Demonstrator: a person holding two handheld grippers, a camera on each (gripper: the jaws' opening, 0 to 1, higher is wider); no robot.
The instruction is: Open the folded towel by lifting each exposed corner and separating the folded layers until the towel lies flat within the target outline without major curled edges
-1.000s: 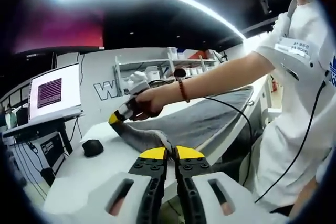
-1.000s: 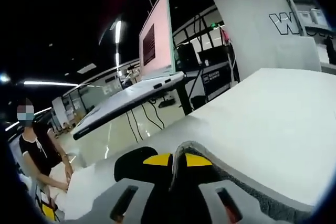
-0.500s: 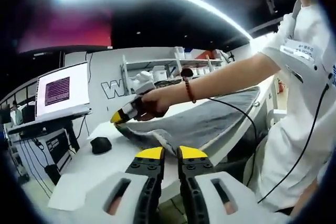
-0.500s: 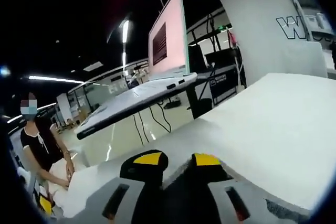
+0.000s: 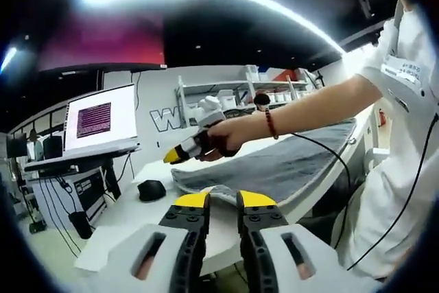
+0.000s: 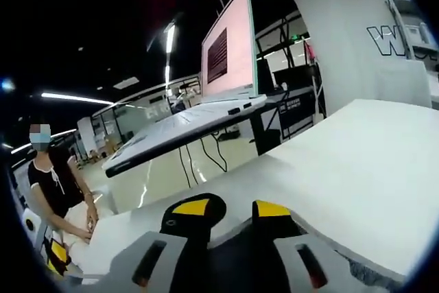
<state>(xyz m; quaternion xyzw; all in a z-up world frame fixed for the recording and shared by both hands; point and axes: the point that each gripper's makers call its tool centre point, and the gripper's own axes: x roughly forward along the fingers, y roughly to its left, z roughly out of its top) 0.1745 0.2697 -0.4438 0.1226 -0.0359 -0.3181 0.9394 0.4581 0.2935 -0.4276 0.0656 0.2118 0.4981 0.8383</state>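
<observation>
A grey towel point(image 5: 288, 166) lies spread over the white table point(image 5: 130, 214), its near edge just beyond my left gripper point(image 5: 223, 200). The left jaws stand slightly apart with nothing between them. A person's hand holds my right gripper point(image 5: 180, 153) just above the towel's far left corner. In the right gripper view, my right gripper point(image 6: 230, 209) is open, low over the table point(image 6: 357, 176). Dark grey towel cloth point(image 6: 230, 262) shows under and between its jaws, and a towel edge point(image 6: 360, 274) shows at the lower right.
A black mouse point(image 5: 151, 190) sits on the table left of the towel. A lit monitor point(image 5: 96, 118) stands on a neighbouring desk, also seen as monitor point(image 6: 230, 53). Shelves point(image 5: 226, 90) line the back wall. The person's arm point(image 5: 309, 104) crosses above the towel. Another person point(image 6: 58, 183) sits far off.
Both grippers have opened and let go of the towel corners they held. The towel has settled flat on the table. The right gripper sits a little higher over the far corner.
</observation>
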